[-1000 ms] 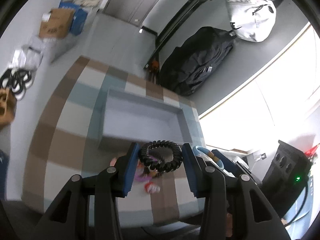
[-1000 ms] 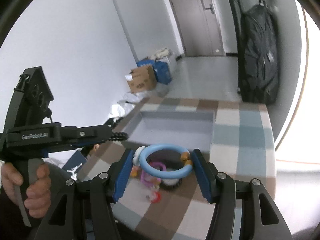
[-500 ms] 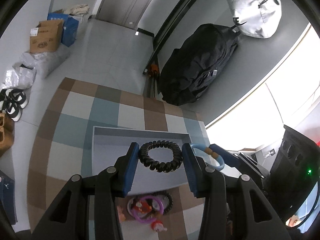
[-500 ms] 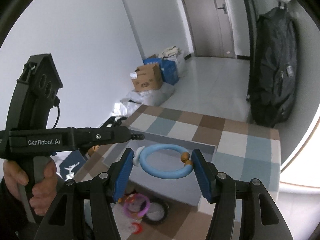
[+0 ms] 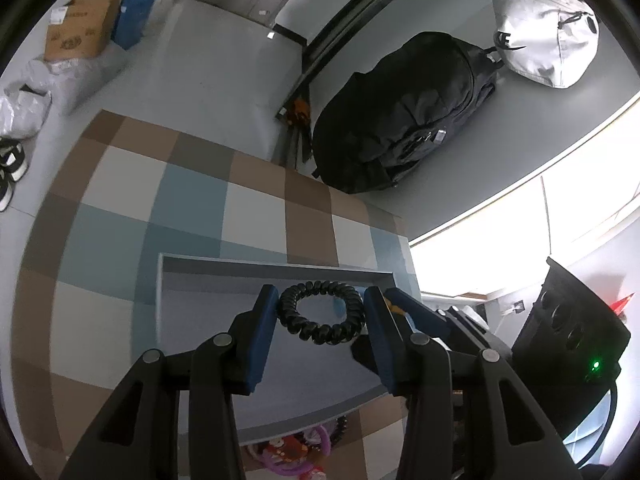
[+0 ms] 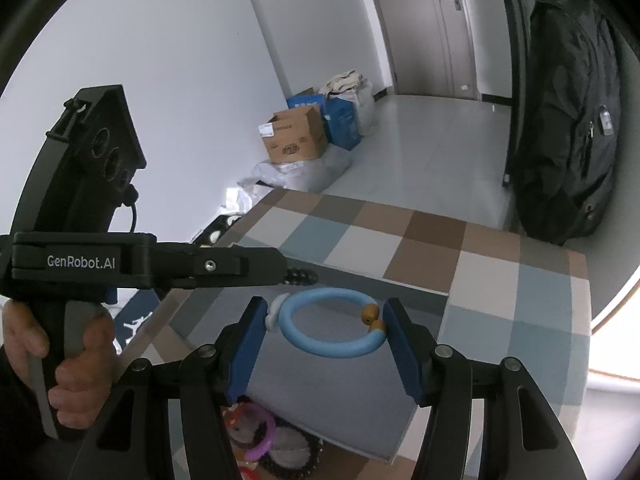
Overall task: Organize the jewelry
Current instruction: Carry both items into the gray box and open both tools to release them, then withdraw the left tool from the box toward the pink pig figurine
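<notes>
My left gripper (image 5: 320, 312) is shut on a black coiled hair tie (image 5: 322, 314), held above the shallow grey tray (image 5: 192, 264) on the checked tablecloth. My right gripper (image 6: 326, 330) is shut on a light blue ring bracelet (image 6: 332, 328) with orange beads and a white charm, also over the grey tray (image 6: 352, 400). The left gripper's side and the tip of the black hair tie (image 6: 300, 276) show at left in the right wrist view, with a hand on its handle. A pile of jewelry, with a purple ring (image 6: 262, 436) and a black coil, lies just before the tray's near edge.
The checked cloth (image 5: 192, 200) covers a table whose far edge drops to the floor. A black backpack (image 5: 400, 120) and a white bag (image 5: 540, 36) hang beyond it. Cardboard and blue boxes (image 6: 304, 136) stand by the wall.
Both grippers have moved forward and down from the jewelry pile to over the tray, each keeping its ring. The pile has slid to the bottom edge of both views.
</notes>
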A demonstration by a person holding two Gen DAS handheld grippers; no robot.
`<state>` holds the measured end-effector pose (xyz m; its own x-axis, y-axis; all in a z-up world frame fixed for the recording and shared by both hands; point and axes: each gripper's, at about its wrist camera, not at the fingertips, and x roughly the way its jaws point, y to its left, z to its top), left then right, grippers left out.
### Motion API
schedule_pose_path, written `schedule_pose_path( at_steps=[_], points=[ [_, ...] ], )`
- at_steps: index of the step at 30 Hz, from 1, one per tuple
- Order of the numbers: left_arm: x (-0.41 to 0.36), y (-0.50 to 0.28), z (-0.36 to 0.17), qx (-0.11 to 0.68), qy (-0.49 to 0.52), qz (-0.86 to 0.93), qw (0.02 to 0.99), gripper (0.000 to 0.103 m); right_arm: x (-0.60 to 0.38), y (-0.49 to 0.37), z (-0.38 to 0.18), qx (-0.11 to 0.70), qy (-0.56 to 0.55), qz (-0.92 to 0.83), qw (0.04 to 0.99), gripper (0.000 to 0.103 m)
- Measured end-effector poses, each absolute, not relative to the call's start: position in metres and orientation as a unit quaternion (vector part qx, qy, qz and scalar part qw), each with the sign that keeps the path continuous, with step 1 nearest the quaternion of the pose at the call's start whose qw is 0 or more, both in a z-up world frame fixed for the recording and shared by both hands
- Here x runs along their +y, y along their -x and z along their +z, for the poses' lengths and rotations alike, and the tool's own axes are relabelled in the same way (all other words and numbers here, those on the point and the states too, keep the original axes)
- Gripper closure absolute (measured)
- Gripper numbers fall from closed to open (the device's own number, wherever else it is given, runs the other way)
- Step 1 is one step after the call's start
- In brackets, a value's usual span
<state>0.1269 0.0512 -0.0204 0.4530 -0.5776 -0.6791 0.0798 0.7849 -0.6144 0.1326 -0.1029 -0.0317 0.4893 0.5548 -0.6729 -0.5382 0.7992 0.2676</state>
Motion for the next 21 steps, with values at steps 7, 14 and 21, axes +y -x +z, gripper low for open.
schedule_pose_path(
  at_steps=[7, 14, 21],
  points=[
    [0.056, -0.135, -0.02, 0.48, 0.295, -0.22, 0.797, 0.051, -0.099, -0.124, -0.027, 0.362, 0.022, 0.321, 0.875, 0.023],
    [0.063, -0.13, -0.017, 0.467, 0.32, -0.233, 0.791, 0.024, -0.105, -0.118, -0.027, 0.358, 0.03, 0.308, 0.881, 0.007],
    [0.058, -0.123, -0.012, 0.465, 0.279, -0.199, 0.816, 0.024, -0.114, -0.116, -0.025, 0.355, 0.017, 0.294, 0.887, 0.003]
  ],
)
